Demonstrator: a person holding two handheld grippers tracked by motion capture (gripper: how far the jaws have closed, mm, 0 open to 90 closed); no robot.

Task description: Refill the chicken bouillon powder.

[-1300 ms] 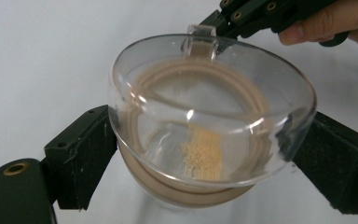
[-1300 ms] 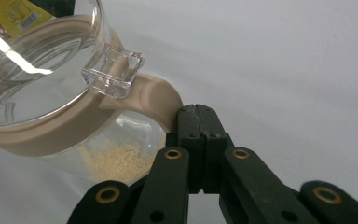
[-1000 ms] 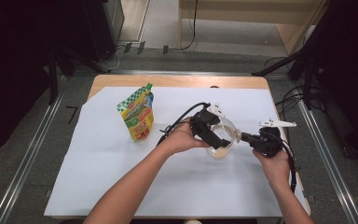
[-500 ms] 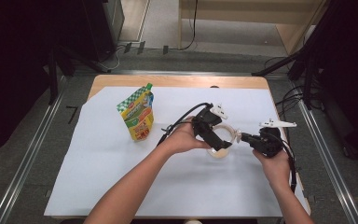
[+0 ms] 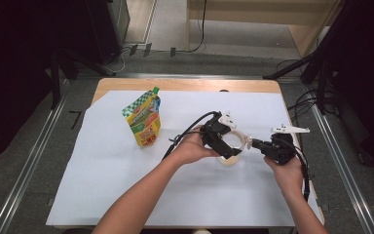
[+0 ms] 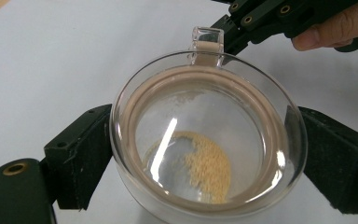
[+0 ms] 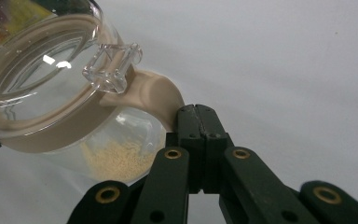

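We've got the left gripper (image 6: 205, 154) clamped round the clear round glass jar w/ beige seal (image 6: 207, 135); right gripper (image 7: 200, 114) pinched tight on its beige tab (image 7: 156, 93), by the lid's clear handle.

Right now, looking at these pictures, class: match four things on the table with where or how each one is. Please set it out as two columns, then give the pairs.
Things
1. jar
2. pouch
3. left gripper
4. right gripper

States
A. shut on the beige tab at the jar's rim
B. stands apart, far left on the white sheet
C. jaws at the jar's two sides
D. clear glass, a few yellow grains at the bottom

Pairs: 1-D, 2-B, 3-C, 4-A
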